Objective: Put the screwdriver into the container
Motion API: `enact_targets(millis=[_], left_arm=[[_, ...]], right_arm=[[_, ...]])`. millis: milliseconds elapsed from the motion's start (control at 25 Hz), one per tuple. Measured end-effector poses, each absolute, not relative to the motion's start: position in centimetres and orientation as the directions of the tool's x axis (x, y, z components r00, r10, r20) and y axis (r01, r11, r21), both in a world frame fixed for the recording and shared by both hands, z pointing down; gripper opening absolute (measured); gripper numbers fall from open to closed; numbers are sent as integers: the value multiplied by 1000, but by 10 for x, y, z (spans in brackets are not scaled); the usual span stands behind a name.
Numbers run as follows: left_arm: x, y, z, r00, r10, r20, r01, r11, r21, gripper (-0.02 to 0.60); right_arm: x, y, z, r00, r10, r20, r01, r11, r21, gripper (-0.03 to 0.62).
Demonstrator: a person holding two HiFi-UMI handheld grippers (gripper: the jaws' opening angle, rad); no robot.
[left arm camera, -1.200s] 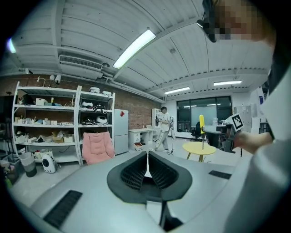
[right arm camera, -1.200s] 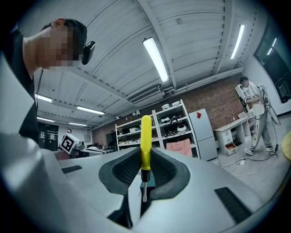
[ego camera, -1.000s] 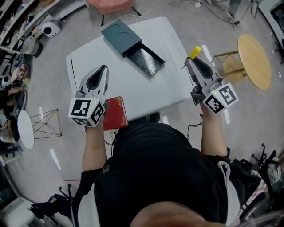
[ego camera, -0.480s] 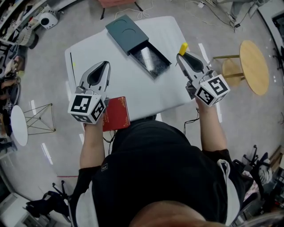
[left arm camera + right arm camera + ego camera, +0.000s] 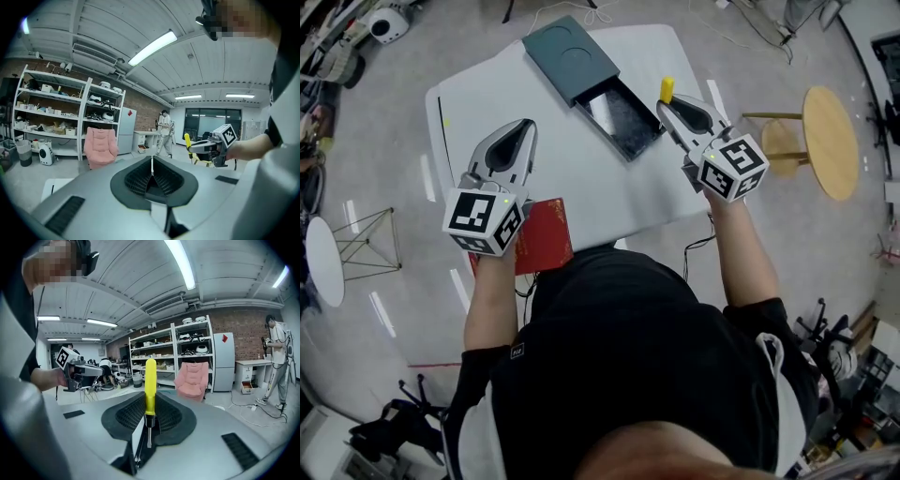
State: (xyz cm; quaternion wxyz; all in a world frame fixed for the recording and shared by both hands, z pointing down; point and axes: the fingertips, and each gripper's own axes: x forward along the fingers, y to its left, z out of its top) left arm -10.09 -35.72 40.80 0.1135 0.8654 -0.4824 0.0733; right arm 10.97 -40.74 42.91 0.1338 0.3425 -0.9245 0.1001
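Yellow-handled screwdriver [image 5: 150, 376] was clamped in the right tool [image 5: 148, 423], beside the dark-grey slide-out container [image 5: 617, 120] on the white counter [image 5: 581, 178]. Left tool [image 5: 151, 165] sat closed, empty. Tilting it level over the opening probably suited release.

L tongs [image 5: 151, 164]: jaws pressed together, nothing btwn. At right, R tongs [image 5: 193, 146] in a hand, yellow screwdriver [image 5: 186, 139] upright at tip. Bkgd: pink chair [image 5: 101, 146], shelves [image 5: 51, 117], standing person [image 5: 164, 131].
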Motion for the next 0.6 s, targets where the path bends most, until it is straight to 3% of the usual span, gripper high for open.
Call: enact_targets(millis=[600], left_arm=[[-114,-375,442,532,-811,244,-846,-498,188,25]], right_arm=[[73,-444,535,-670,-454,587,-563,827,-3,77]])
